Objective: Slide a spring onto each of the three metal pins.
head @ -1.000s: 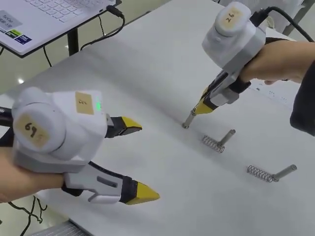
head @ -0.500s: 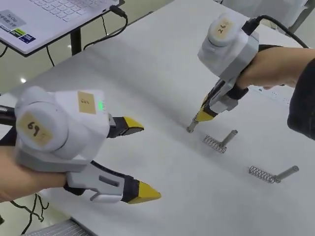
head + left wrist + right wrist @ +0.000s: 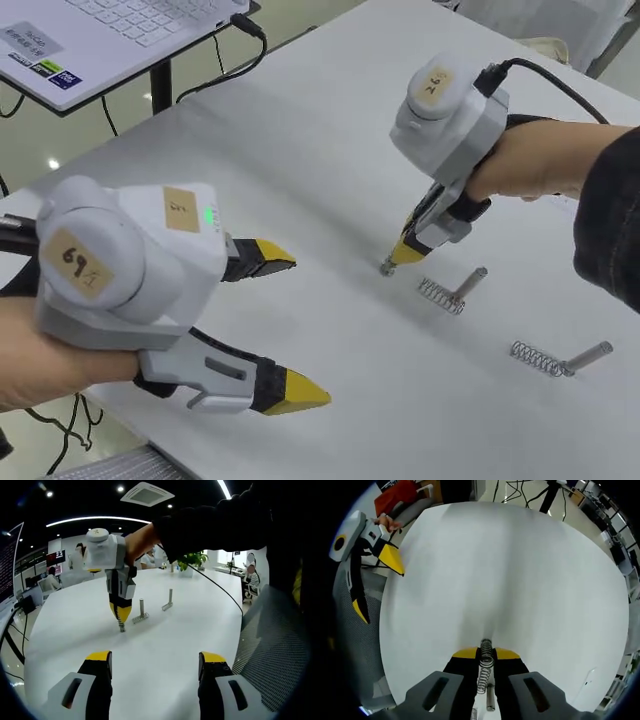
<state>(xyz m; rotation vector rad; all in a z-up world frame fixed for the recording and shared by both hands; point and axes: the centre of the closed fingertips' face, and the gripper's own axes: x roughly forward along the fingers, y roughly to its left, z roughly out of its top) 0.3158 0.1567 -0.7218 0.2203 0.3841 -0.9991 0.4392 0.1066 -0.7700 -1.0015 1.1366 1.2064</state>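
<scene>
The right gripper [image 3: 400, 255] is held point-down over the white table [image 3: 330, 150], with its yellow-tipped jaws closed narrowly on a spring [image 3: 484, 667]. In the right gripper view, a round metal end is seen at the top of the coil between the jaw tips, so the spring appears to be set around the first pin [image 3: 387, 266]. The lower end of this pin is seen against the table surface. Near the first pin, on the side away from the left gripper [image 3: 310, 328], a second pin [image 3: 470, 281] is stood upright, and a second spring [image 3: 438, 295] is laid flat with one end at its foot. Farther from the first pin, on that same side, a third pin [image 3: 588, 353] is stood with a third spring [image 3: 535, 356] laid at its foot in the same way. The left gripper is held well apart from the first pin, with its jaws spread wide. An open laptop [image 3: 90, 30] is seen well away from the first pin, off the table.
</scene>
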